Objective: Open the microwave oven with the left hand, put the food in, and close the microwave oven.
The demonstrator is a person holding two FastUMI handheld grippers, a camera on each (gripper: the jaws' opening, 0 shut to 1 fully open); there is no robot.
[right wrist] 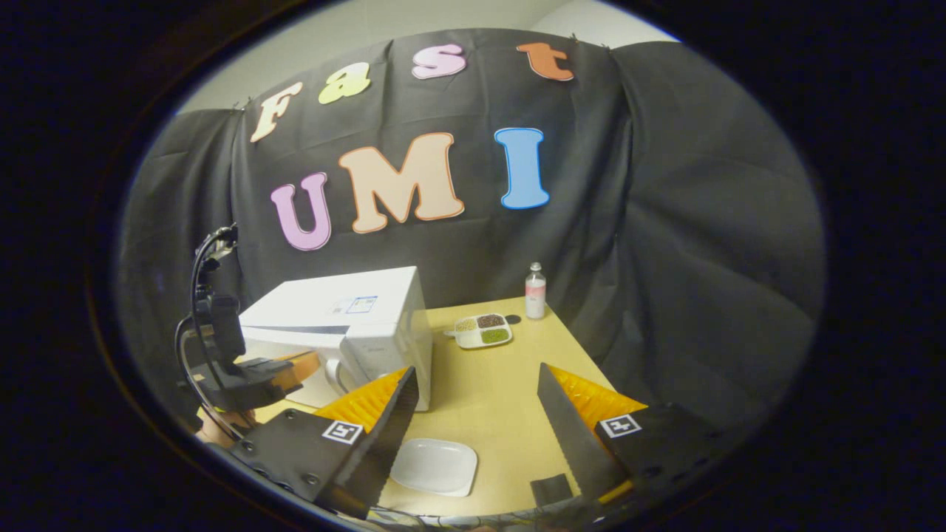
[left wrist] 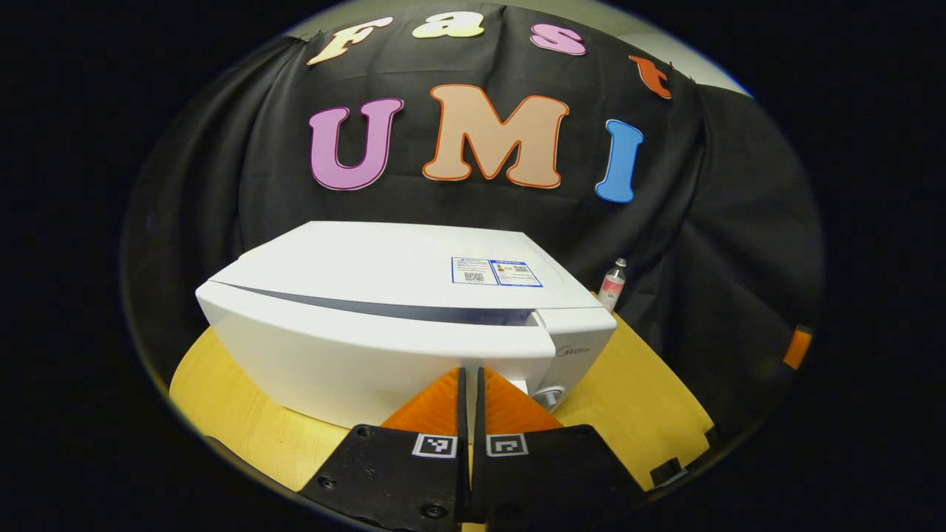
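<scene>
- The left gripper (left wrist: 470,384) is closed on nothing, in front of the closed microwave (left wrist: 399,310).
- The right gripper (right wrist: 477,414) is wide open above the white plate (right wrist: 434,466).

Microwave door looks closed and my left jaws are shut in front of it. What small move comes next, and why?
Probably open the left gripper and ease it toward the microwave door's right edge. The door sits closed and the jaws, pressed together, hold nothing, so they cannot catch it yet. The right gripper is open above the white plate.

left close on microwave (left wrist: 399,325), right farther back
</scene>
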